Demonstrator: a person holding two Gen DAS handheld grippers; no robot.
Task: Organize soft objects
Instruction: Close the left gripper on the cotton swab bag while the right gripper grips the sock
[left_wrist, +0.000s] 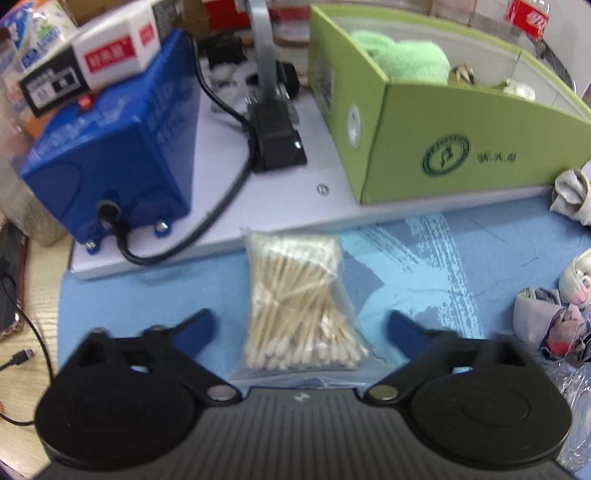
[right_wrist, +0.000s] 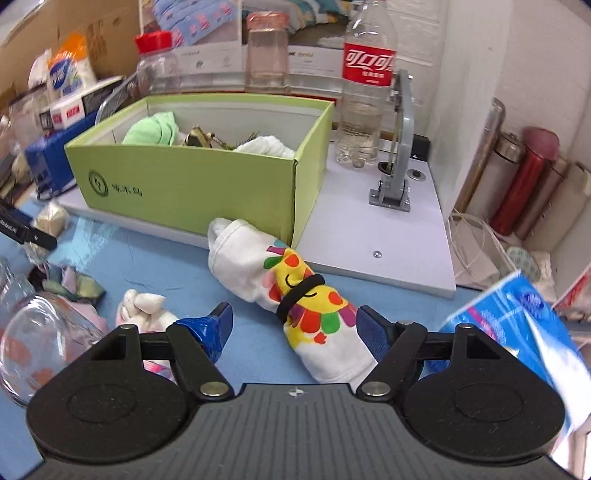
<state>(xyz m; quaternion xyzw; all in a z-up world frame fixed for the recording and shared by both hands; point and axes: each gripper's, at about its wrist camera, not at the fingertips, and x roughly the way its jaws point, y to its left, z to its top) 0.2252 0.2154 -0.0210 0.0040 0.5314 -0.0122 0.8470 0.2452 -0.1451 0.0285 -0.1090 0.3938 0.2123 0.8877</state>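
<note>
Both jaws wide apart, gripping nothing.
Left gripper straddles the cotton swab bag; right gripper straddles the rolled white cloth.

Blue machine left; cola bottle, grey bracket on white platform.

Blue patterned cloth over a pale wooden desk, white wall behind at right
</note>
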